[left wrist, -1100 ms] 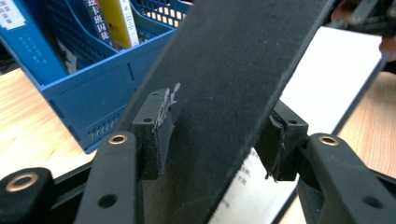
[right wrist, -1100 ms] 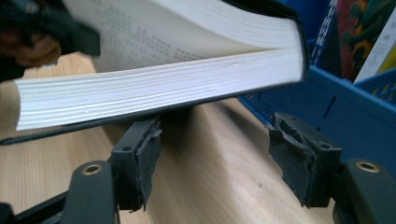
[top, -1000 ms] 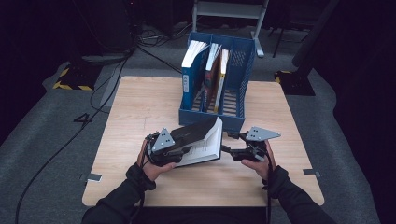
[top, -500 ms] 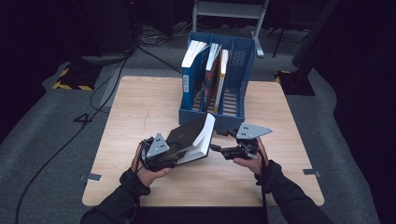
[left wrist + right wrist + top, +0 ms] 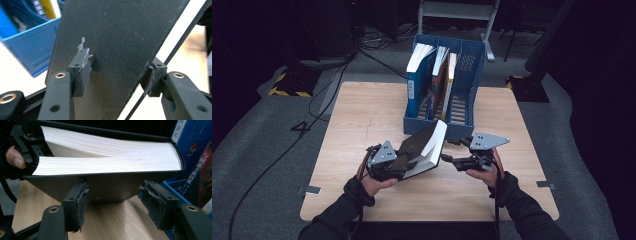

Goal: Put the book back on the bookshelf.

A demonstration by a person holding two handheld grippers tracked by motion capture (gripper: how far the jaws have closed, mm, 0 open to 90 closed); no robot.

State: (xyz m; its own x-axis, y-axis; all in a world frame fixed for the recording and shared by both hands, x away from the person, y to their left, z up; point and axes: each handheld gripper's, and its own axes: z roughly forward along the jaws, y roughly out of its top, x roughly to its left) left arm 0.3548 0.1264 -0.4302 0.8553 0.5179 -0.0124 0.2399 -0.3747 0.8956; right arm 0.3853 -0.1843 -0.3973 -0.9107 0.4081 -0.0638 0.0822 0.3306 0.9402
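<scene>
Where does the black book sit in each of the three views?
High view: black book, lower middle, tilted above the table, clamped at its left end by the left claw.
Left gripper view: its dark cover spans the middle.
Right gripper view: its pages run across the top.
Shared landmark: the blue file rack.

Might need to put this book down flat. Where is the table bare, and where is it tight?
Bare wood runs left of the rack, from the table far edge down to the left gripper. A narrower strip lies right of the rack, beyond the right gripper. The near edge by the forearms is also free. Tight: between rack front and book.
</scene>
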